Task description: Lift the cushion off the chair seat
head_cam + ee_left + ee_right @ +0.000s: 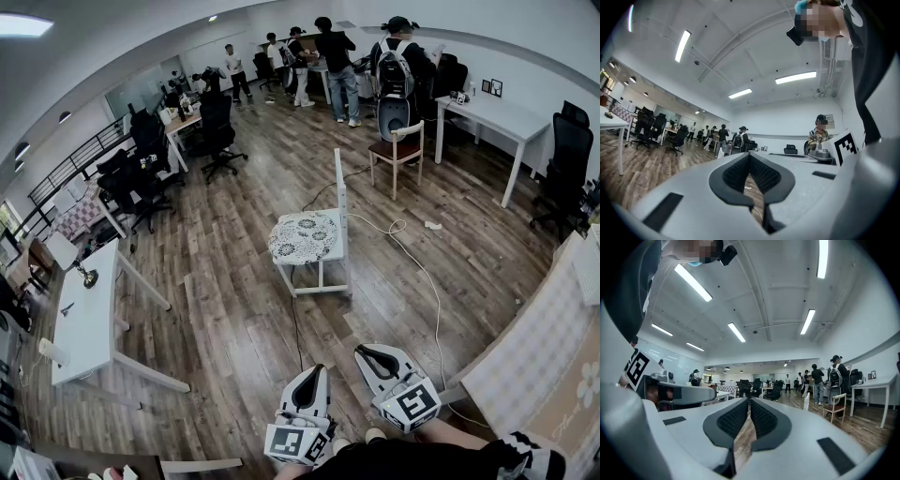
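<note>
Left gripper [316, 369] and right gripper [361, 352], jaws pressed together (empty), point toward cushion [303, 236] flat on chair [339, 192].

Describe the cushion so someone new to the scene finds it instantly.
In the open stretch of wood floor mid-room stands a lone white chair. The cushion lies on its seat: pale, square, with a lacy floral pattern, unlike the chair farther back, whose seat is plain brown.

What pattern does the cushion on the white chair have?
Pale cushion with dark floral motifs; head view shows it best.
</note>
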